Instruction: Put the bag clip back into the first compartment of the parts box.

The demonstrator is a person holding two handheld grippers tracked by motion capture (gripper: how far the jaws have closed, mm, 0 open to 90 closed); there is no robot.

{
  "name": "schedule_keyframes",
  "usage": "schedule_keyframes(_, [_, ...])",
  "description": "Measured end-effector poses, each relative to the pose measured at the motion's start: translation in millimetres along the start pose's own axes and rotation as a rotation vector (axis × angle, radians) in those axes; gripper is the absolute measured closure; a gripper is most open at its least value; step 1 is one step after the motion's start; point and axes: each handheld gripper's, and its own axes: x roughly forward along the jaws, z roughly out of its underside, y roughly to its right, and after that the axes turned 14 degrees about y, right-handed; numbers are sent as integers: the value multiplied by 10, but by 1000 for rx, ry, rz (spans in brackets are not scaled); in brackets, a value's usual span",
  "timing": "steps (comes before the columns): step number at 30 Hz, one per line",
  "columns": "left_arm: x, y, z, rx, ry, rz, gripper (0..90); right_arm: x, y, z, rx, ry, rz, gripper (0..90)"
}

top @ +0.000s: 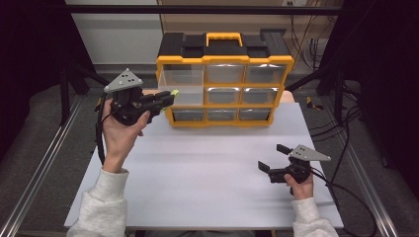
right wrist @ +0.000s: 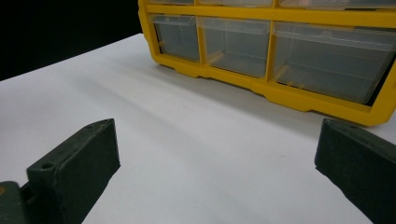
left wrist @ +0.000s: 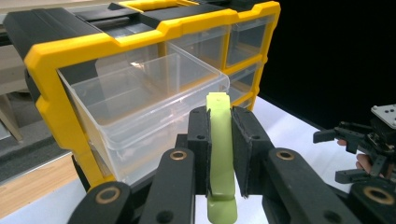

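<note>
Pale green flat plastic strip, pinched upright in left claw

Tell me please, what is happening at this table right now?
A person works with a hand-held gripper in each hand. The left hand-held gripper is shut on a light green piece and holds it just in front of the pulled-out clear drawer at the top left of the yellow and black drawer organizer. The right hand-held gripper is open, low over the white table, holding nothing.
</note>
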Motion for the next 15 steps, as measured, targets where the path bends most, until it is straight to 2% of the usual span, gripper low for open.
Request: schedule_keyframes(15, [107,-99,-144,7,-11,-41,775,0,0,0,0,0,-2,5])
